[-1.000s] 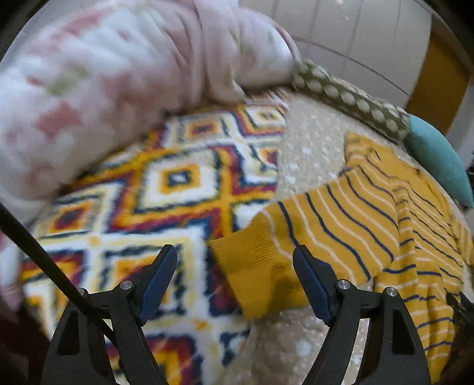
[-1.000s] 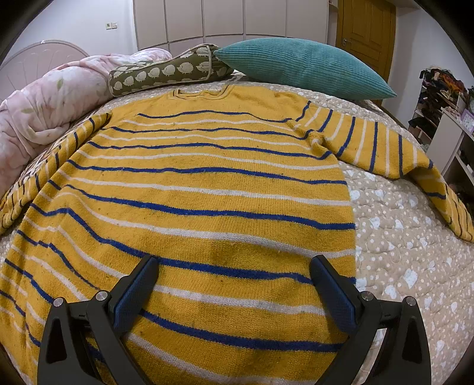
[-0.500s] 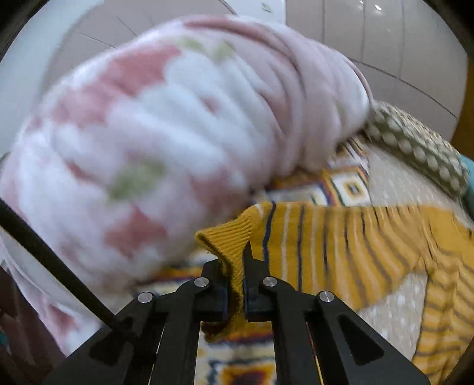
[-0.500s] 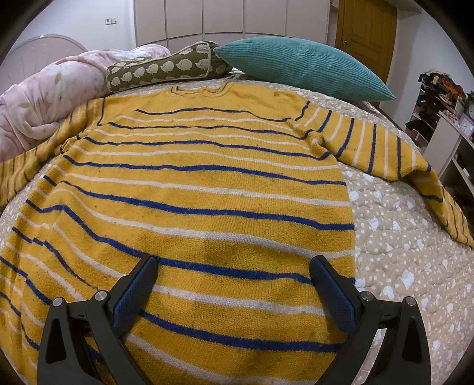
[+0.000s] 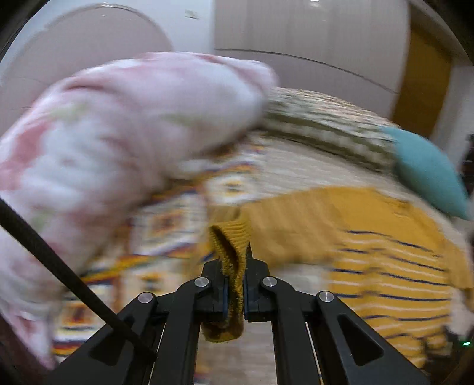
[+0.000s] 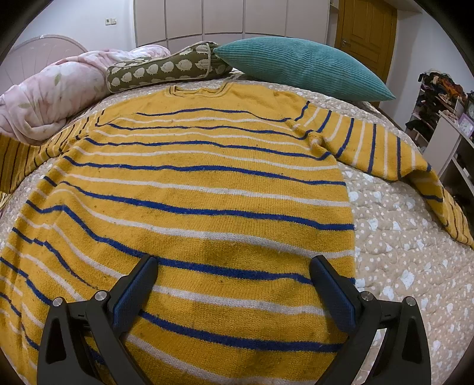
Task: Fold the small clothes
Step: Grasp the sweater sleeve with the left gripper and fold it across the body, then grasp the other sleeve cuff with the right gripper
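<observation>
Right wrist view looks down on a yellow knit sweater (image 6: 201,189) with blue and white stripes, spread front-up across a quilted, dotted bedspread (image 6: 394,237). Its neckline points toward a teal corduroy pillow (image 6: 299,66) and a green hedgehog-print bolster (image 6: 166,69). The right tool (image 6: 234,290) hovers over the hem with its blue-padded jaws wide apart, holding nothing.

Left wrist view, heavily motion-blurred, shows the left tool (image 5: 234,291) clamped on the ribbed cuff (image 5: 229,240) of the sweater's sleeve, the fabric bunched and drooping below the jaws.

By its look the knit is thick, soft and limp, light enough for one tool but likely to stretch and sag under its own weight. The ribbed cuffs, hem and shoulder seams seem the firmest places to pinch; a shallow bite on loose knit might slip.

A pink floral duvet (image 6: 56,91) lies bundled at the bed's left, over a diamond-patterned blanket (image 5: 166,225). The padded bedspread gives underneath, so creases may not press sharply. Wardrobe doors (image 6: 228,17) and a wooden door (image 6: 366,32) stand behind; cluttered shelves (image 6: 438,100) to the right.
</observation>
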